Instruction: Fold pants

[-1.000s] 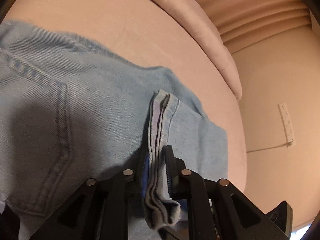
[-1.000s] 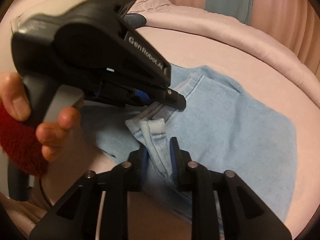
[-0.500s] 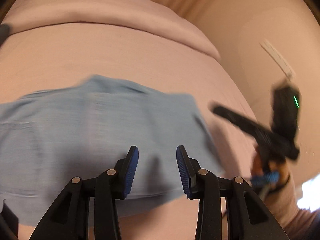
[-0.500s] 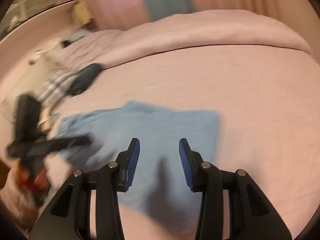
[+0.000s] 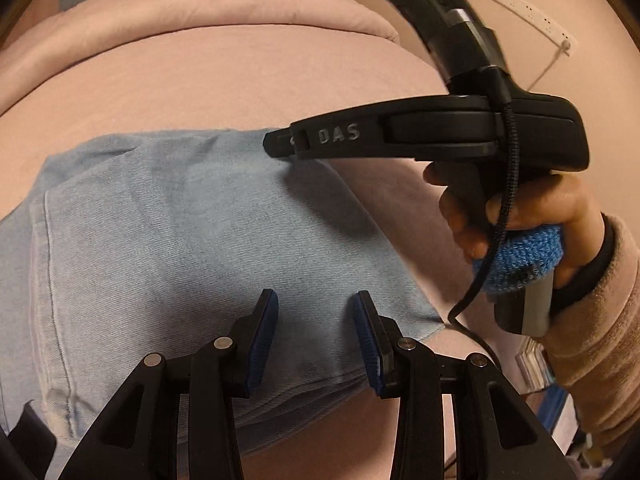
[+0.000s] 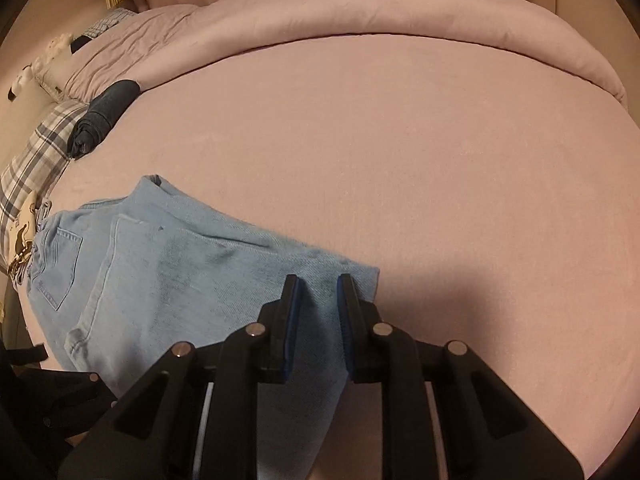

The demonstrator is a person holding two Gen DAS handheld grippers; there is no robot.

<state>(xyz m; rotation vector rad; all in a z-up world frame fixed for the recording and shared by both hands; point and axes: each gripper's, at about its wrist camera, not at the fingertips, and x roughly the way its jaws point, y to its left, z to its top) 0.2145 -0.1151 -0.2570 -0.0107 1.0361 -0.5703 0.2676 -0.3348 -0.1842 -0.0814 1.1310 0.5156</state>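
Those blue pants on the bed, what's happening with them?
A person is folding light blue jeans on a pink bed, using a gripper tool in each hand. The jeans lie folded over flat on the sheet. The left gripper hovers open over them, holding nothing. The right gripper sits above the folded edge; its jaws have just been closing, with a gap left and no cloth pinched.

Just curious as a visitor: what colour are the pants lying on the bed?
Light blue denim pants, shown best in the right wrist view.
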